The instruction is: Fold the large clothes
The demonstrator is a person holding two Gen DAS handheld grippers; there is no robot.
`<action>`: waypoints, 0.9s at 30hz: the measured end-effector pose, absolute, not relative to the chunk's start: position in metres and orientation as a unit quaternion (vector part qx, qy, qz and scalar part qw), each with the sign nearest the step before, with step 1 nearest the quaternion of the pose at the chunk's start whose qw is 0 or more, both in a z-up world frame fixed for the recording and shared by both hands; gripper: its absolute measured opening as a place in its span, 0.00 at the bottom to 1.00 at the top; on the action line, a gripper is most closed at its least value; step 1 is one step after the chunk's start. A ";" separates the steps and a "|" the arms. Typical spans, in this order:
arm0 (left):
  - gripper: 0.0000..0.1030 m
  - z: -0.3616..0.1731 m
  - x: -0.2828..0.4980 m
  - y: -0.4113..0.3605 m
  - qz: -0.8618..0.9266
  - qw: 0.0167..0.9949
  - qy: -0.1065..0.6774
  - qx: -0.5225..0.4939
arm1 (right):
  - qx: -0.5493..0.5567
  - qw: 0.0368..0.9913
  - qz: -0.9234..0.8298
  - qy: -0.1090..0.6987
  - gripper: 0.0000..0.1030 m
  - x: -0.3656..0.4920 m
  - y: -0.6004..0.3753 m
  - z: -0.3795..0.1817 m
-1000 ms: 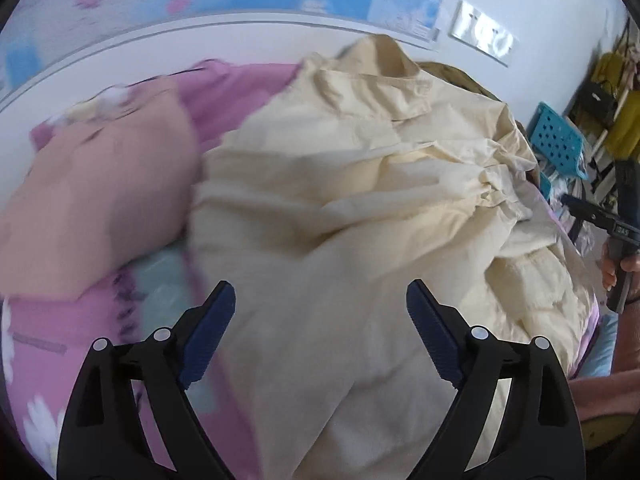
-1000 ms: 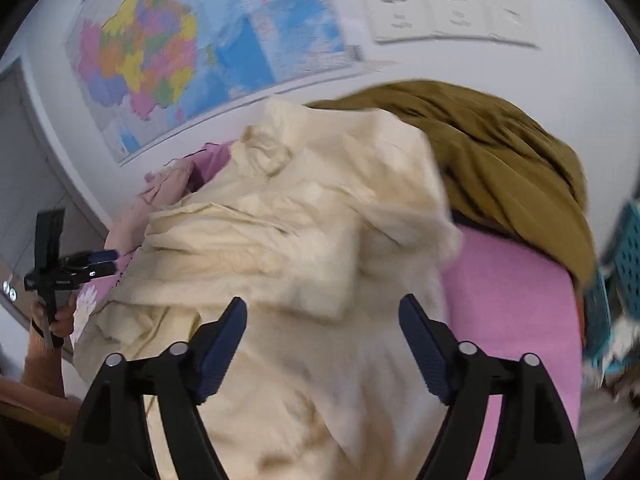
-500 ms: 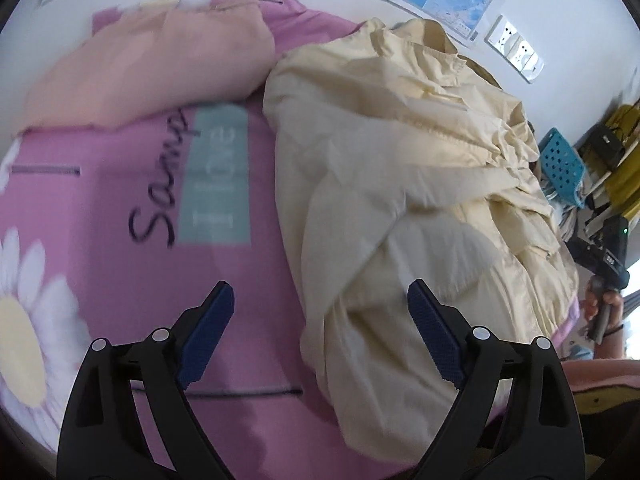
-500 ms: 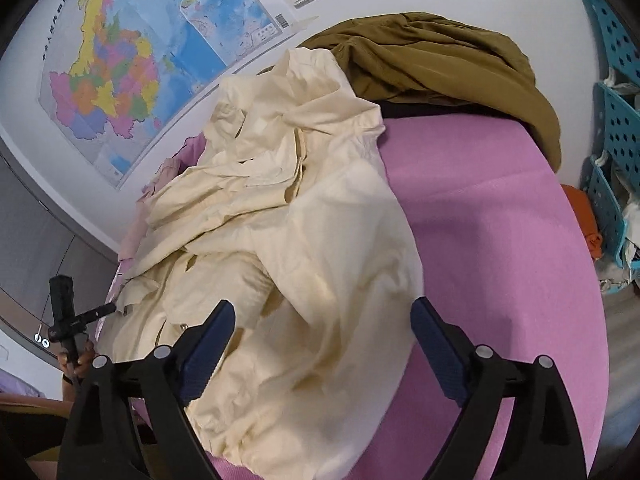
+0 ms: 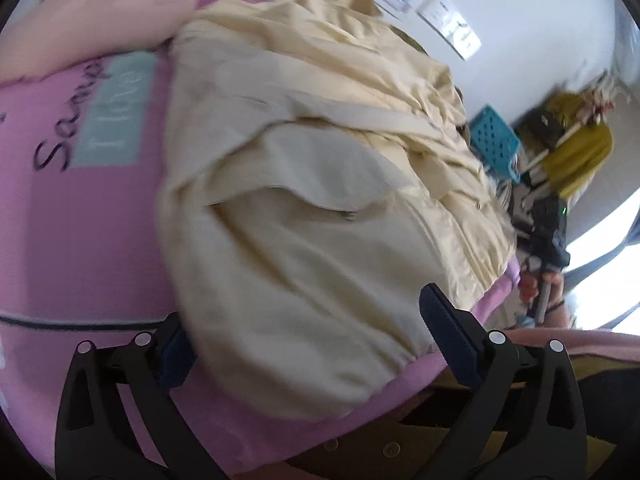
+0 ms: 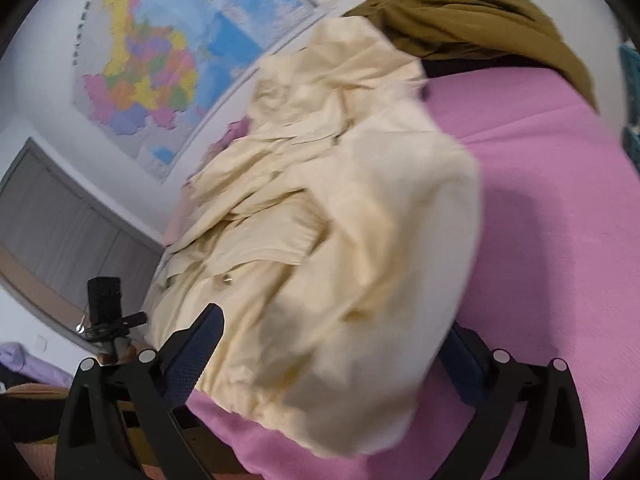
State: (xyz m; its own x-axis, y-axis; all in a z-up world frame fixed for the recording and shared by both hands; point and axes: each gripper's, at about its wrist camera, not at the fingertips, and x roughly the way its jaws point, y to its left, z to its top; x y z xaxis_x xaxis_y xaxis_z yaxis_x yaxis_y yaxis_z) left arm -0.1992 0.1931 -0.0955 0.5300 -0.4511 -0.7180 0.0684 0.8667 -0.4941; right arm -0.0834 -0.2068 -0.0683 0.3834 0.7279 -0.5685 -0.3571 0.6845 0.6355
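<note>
Straddling cream jacket (image 5: 320,208), both tongs wide.

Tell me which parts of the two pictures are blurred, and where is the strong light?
Left wrist view: the cream garment is smeared by motion, and the window at right is overexposed. Right wrist view: the garment's near edge and the wall map are blurred; a soft shadow lies on the pink sheet.

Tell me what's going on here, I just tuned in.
A person with a gripper in each hand is about to fold a cream jacket heaped, crumpled, on a pink sheet. The left gripper and the right gripper are both open at the jacket's near hem, gripping nothing yet. A peach garment lies at the far left, an olive one at the far right.
</note>
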 end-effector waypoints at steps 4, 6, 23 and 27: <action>0.75 -0.095 -0.192 0.182 -0.145 0.854 0.454 -0.209 | 0.209 0.792 0.363 0.445 0.47 -0.085 -0.187 -0.072; 0.44 -0.095 -0.190 0.188 -0.117 0.854 0.459 -0.215 | 0.231 0.789 0.367 0.435 0.25 -0.088 -0.191 -0.071; 0.43 -0.081 -0.225 0.218 -0.131 0.853 0.442 -0.243 | 0.236 0.762 0.409 0.444 0.41 -0.147 -0.190 -0.057; 0.68 -0.097 -0.222 0.218 -0.150 0.842 0.452 -0.252 | 0.241 0.754 0.410 0.453 0.65 -0.151 -0.188 -0.070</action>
State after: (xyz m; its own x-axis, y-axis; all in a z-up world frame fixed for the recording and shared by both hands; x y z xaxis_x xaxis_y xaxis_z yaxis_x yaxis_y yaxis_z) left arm -0.2224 0.2178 -0.0965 0.5465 -0.4808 -0.6857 0.0245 0.8276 -0.5607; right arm -0.1515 -0.1880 -0.0704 0.2521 0.8371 -0.4854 -0.3994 0.5469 0.7357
